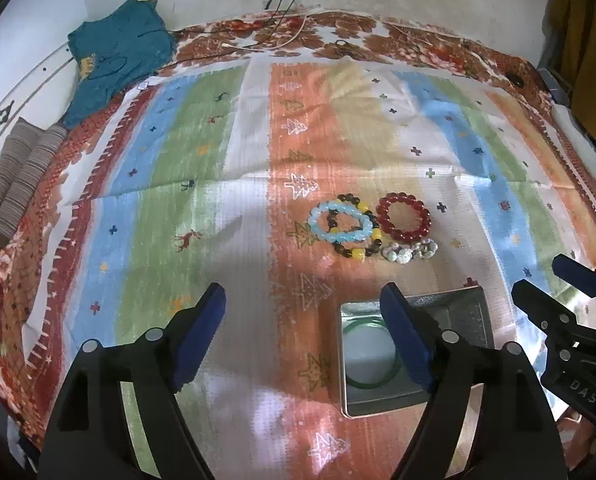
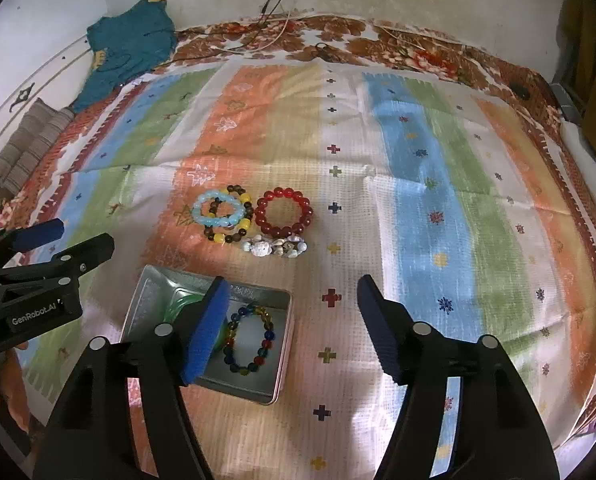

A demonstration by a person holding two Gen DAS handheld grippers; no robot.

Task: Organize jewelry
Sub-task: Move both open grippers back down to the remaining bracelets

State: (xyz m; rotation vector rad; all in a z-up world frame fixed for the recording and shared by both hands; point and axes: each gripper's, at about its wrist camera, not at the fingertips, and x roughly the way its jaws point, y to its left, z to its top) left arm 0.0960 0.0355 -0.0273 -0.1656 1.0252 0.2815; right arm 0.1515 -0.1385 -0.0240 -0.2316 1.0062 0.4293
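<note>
A silver tin box [image 1: 352, 404] [image 2: 153, 280] lies open on the striped cloth. It holds a green bangle [image 1: 372, 382] [image 2: 177, 304] and a multicolour bead bracelet [image 2: 249, 338]. Behind it lie a light blue bracelet [image 1: 340, 222] [image 2: 217, 208], a brown and yellow bracelet [image 1: 362, 250] [image 2: 233, 236], a red bracelet [image 1: 404, 216] [image 2: 283, 212] and a shell bracelet [image 1: 410, 250] [image 2: 275, 248]. My left gripper [image 1: 302, 296] [image 2: 73, 240] is open and empty, left of the box. My right gripper [image 2: 289, 288] [image 1: 554, 276] is open and empty, above the box's right side.
A teal garment [image 1: 117, 56] [image 2: 129, 44] lies at the back left, with a folded striped cloth [image 1: 17, 176] [image 2: 25, 148] beside it. Thin cables [image 1: 281, 12] hang at the back wall. A white object [image 2: 590, 168] lies at the right edge.
</note>
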